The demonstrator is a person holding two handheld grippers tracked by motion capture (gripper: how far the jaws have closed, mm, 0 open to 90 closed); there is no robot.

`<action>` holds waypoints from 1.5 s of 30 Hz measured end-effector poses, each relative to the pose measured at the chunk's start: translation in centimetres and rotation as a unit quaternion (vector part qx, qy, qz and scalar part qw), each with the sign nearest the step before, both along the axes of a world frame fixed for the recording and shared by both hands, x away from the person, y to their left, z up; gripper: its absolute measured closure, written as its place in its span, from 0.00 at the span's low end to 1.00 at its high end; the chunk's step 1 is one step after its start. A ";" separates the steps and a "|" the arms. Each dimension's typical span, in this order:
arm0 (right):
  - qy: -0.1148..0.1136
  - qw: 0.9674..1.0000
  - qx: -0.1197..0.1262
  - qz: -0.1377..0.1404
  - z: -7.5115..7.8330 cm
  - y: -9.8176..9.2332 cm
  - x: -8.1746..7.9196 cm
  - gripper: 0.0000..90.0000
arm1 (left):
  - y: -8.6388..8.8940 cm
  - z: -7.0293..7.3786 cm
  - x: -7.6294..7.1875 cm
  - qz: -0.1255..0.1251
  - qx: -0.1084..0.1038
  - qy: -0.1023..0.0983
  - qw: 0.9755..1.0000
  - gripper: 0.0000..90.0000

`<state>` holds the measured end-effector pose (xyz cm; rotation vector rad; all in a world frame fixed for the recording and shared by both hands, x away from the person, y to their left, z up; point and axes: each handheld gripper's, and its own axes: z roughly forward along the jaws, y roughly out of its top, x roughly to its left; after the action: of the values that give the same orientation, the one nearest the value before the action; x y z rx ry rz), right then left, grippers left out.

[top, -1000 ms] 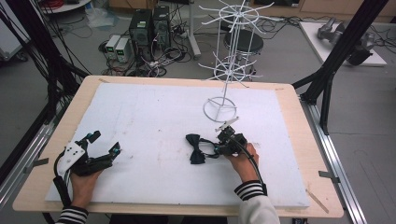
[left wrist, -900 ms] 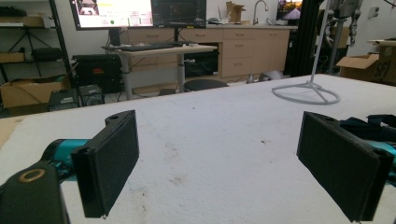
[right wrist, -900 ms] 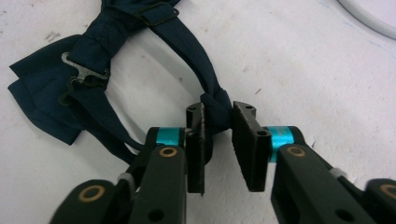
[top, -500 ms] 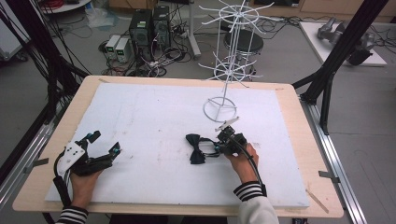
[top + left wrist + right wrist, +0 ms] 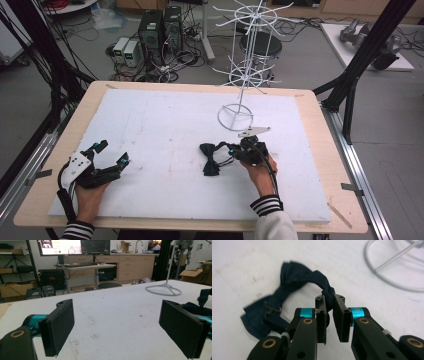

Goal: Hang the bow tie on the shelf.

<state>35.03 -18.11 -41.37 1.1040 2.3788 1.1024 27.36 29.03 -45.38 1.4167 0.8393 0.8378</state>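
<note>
Grip is on: right tongs [image 5: 329, 305] have just closed and now pinch the strap of the dark bow tie [image 5: 211, 158] near its end, pads clamped on the fabric in the right gripper view. Only a thin fold sits between the pads (close to their tips, so it could slip). The bow tie itself lies flat on the white table [image 5: 150, 125], centre of the high view, just left of the right tongs [image 5: 239, 151], and in the right gripper view its bow part [image 5: 265, 315] trails to the lower left.

Left tongs [image 5: 111, 154] rest at lower left of the high view, well apart from the tie, jaws wide apart with nothing between them.

White wire rack [image 5: 245, 75] stands in the upper middle of the high view, its ring base [image 5: 235, 118] just above the right tongs. Likely destination, my guess.

How I'd do the lift:
- Raise straight up and slowly, until the whole tie hangs free of the table.
- Watch the pinch point; if the strap creeps toward the pad tips, set it down and re-grip deeper.
- Keep the trailing cable clear of the ring base.
- Bring the left tongs in to steady the free end if the strap must be spread over a rack arm.
</note>
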 end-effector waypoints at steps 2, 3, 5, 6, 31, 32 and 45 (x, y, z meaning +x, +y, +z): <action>-0.006 1.000 0.004 0.000 0.1 -0.1 0.0 0.91 | 0.0 0.0 0.0 0.000 0.000 0.000 1.000 0.15; -0.015 1.000 0.008 0.000 0.2 -0.1 -0.1 0.91 | 0.0 0.0 0.0 0.000 0.000 0.000 1.000 0.15; -0.042 0.999 0.025 0.002 0.8 -0.2 -0.3 0.91 | 0.0 0.0 0.0 0.000 0.000 0.000 1.000 0.15; -0.050 0.998 0.030 0.002 0.9 -0.1 -0.4 0.91 | 0.0 0.0 0.0 0.000 0.000 0.000 1.000 0.15; -0.204 0.967 0.149 0.000 3.7 -1.2 -2.2 0.91 | 0.0 0.0 0.0 0.001 0.000 0.000 1.000 0.15; -0.204 0.967 0.149 0.000 3.7 -1.2 -2.2 0.91 | 0.0 0.0 0.0 0.001 0.001 0.000 1.000 0.15; -0.235 0.955 0.179 -0.015 5.9 -1.8 -2.1 0.91 | 0.0 0.0 0.0 0.001 0.000 0.000 1.000 0.15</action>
<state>32.97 -19.89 -35.51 0.8488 1.8317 1.6206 27.36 29.03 -45.38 1.4164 0.8410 0.8390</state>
